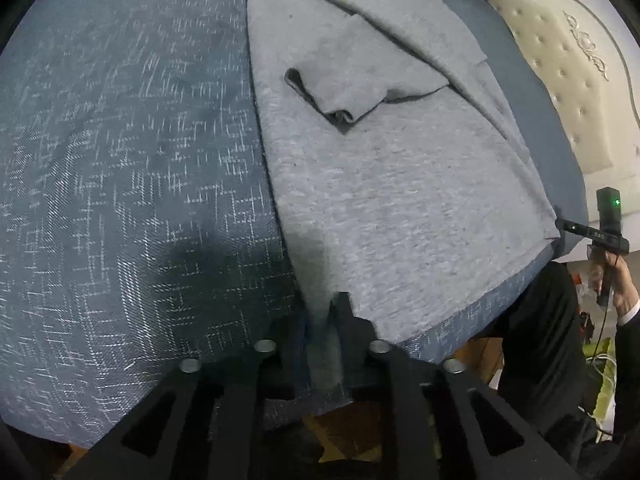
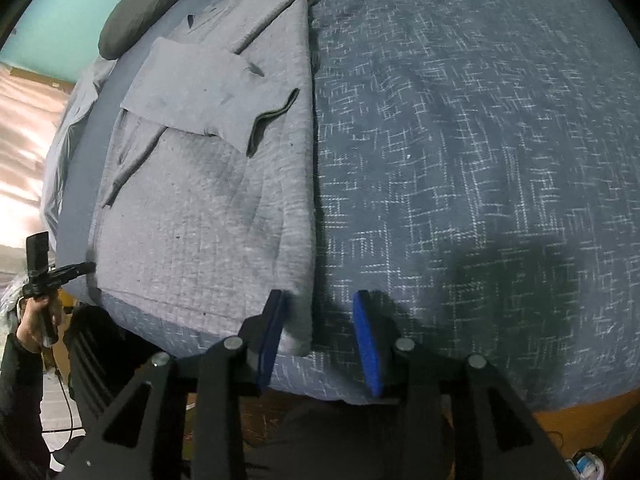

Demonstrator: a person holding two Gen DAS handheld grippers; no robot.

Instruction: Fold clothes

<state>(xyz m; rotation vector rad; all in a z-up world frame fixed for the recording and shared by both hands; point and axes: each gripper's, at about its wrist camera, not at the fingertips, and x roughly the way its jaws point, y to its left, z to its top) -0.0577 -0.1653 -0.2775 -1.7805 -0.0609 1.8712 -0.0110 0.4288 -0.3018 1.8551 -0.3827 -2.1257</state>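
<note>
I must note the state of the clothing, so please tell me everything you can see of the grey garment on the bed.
The grey garment is a knitted-looking top with a fine grid texture. It lies flat on the blue patterned bed cover, folded lengthwise, with one sleeve laid across its upper part, dark cuff showing. Its hem lies near the bed's front edge. The right gripper stands open around one hem corner; the left gripper has the other corner between its fingers.

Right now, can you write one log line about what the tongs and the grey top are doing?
task: fold clothes | grey top: sleeve folded in, on blue bedspread | left tongs: hem corner between pads | right tongs: open at hem corner
</note>
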